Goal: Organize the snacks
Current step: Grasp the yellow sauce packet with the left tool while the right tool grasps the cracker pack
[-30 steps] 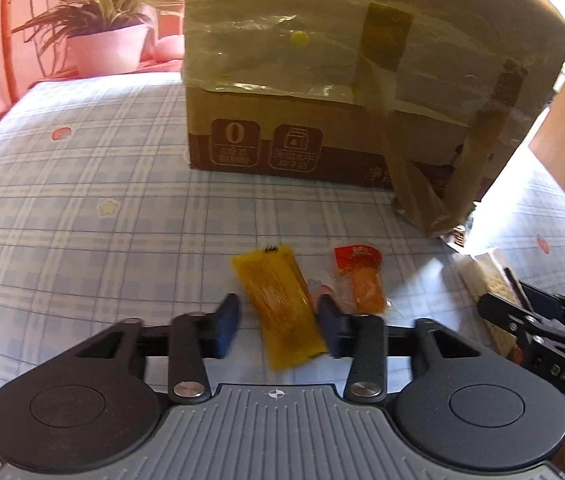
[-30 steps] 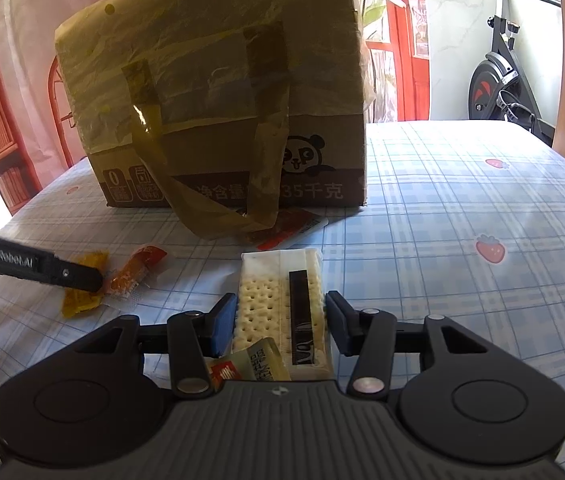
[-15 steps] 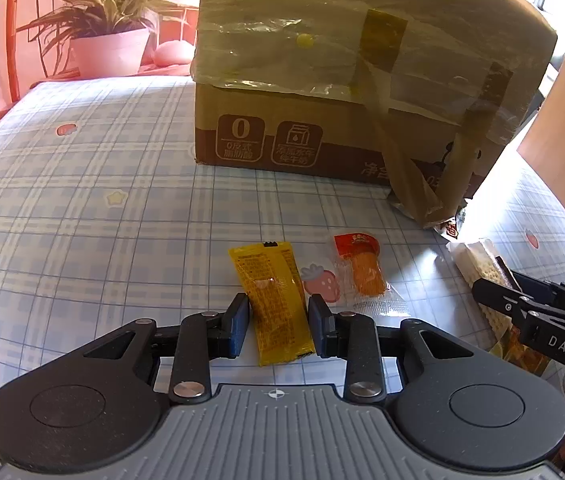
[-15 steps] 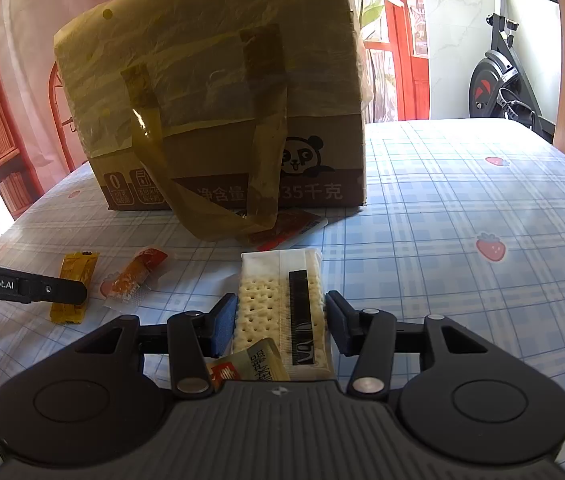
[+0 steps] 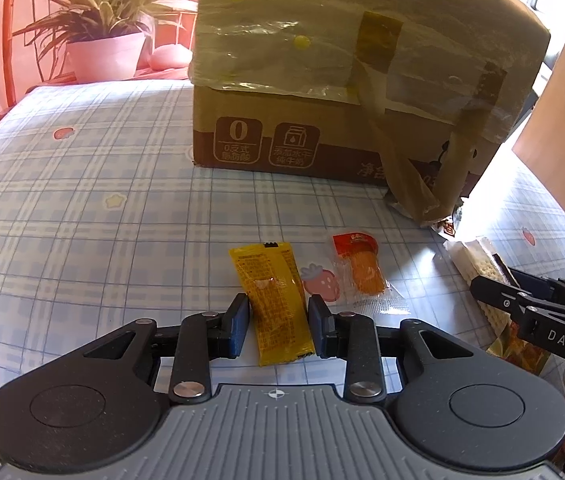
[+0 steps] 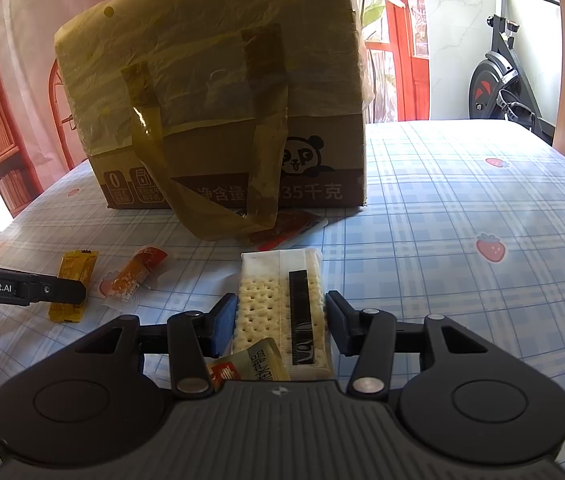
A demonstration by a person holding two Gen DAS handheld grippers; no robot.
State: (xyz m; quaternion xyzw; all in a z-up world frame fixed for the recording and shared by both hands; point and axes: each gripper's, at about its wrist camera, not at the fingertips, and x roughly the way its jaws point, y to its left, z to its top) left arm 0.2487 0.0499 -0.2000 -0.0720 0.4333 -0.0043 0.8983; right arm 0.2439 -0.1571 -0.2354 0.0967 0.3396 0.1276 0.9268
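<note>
Snacks lying on the checked worktop (image 5: 82,216) near the cardboard box (image 5: 322,80). Cracker pack (image 6: 280,300) sitting pinched in the right hand-held gripper (image 6: 280,322). Yellow sachet (image 5: 276,300) lying between the left hand-held gripper (image 5: 278,328) pads; contact unclear. Orange snack (image 5: 360,268) lying just right.

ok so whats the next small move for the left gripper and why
Probably close the left gripper the rest of the way onto the yellow packet. The packet lies flat on the tablecloth between the jaws, which sit close to its edges. The right gripper is already shut on the cracker pack.
</note>
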